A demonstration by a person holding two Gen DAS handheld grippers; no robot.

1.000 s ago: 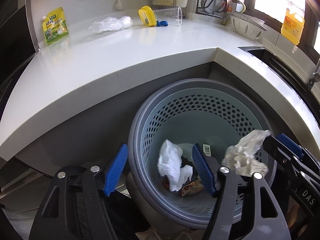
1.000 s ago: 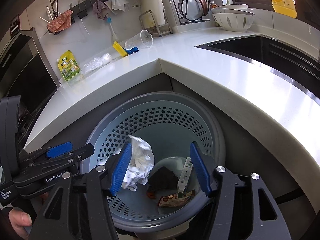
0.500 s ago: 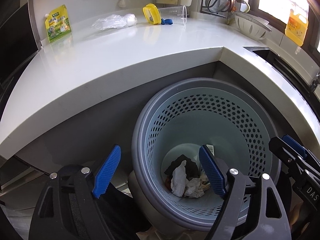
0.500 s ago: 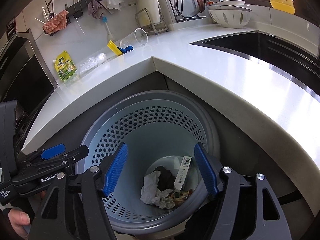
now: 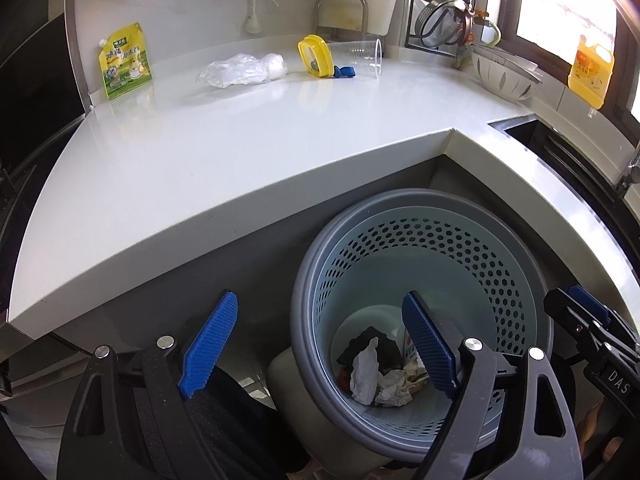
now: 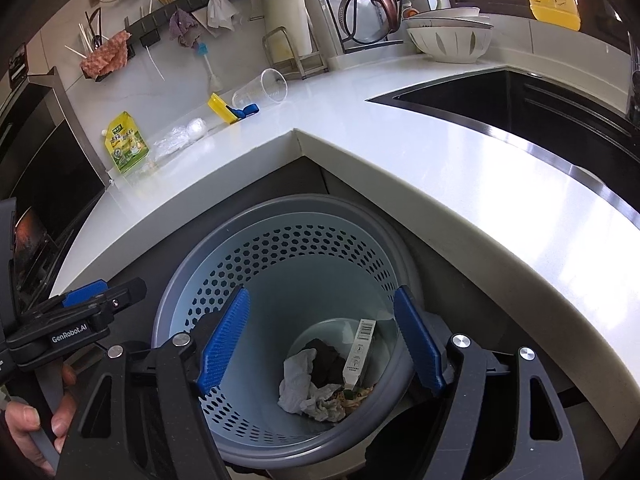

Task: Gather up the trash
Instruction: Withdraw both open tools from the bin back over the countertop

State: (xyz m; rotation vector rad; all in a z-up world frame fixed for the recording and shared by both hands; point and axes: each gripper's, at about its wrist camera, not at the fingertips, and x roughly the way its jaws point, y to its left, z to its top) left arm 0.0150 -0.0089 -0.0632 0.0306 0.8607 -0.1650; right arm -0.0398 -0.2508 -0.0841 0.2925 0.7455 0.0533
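A grey perforated trash bin (image 5: 520,280) (image 6: 208,264) stands below the counter corner. Crumpled white tissues (image 5: 366,374) (image 6: 298,380), a dark scrap and a small carton (image 6: 360,352) lie at its bottom. My left gripper (image 5: 320,344) is open and empty, above the bin's left rim. My right gripper (image 6: 320,340) is open and empty over the bin. On the counter's far side lie a crumpled clear plastic bag (image 5: 240,70) (image 6: 178,138), a tipped clear plastic cup (image 5: 360,56) (image 6: 264,88), a yellow object with a blue bit (image 5: 316,56) (image 6: 222,108) and a green-yellow pouch (image 5: 124,60) (image 6: 124,142).
The white counter (image 5: 240,152) (image 6: 460,152) wraps around the corner above the bin. A black sink (image 6: 520,100) is at right. White bowls (image 6: 448,36), a dish rack with a pan (image 6: 360,8) and a yellow bottle (image 5: 590,72) stand at the back.
Two tissue wads dropped from my open grippers into the bin a second ago and now lie at the bottom. Both grippers have risen and drawn back slightly; they stay open.
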